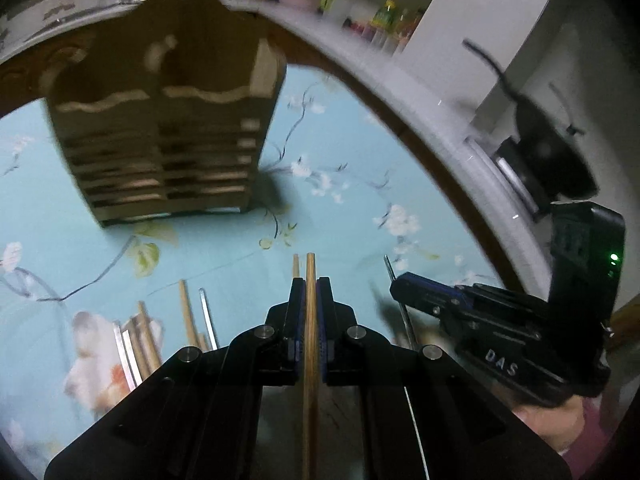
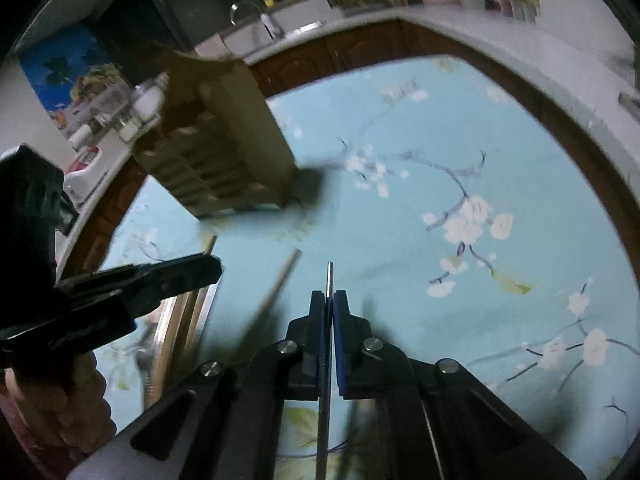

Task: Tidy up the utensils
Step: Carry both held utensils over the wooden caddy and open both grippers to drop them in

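My left gripper (image 1: 310, 280) is shut on a wooden chopstick (image 1: 310, 360) that runs straight between its jaws, tip poking out ahead. A second wooden chopstick (image 1: 295, 266) lies just left of it on the cloth. My right gripper (image 2: 329, 294) is shut on a thin metal chopstick (image 2: 328, 276), and it also shows at the right of the left wrist view as the right gripper (image 1: 394, 282). A slatted wooden utensil holder (image 1: 160, 132) stands upright further back, also seen as the holder (image 2: 224, 140). Several wooden and metal chopsticks (image 1: 136, 340) lie in a loose pile at lower left.
A light-blue floral tablecloth (image 2: 400, 208) covers the round table with a brown rim (image 1: 420, 136). Behind it runs a kitchen counter with a sink and tap (image 2: 268, 24) and bottles. A hand (image 2: 72, 408) holds the left gripper (image 2: 212, 270). One wooden chopstick (image 2: 280, 280) lies between the grippers.
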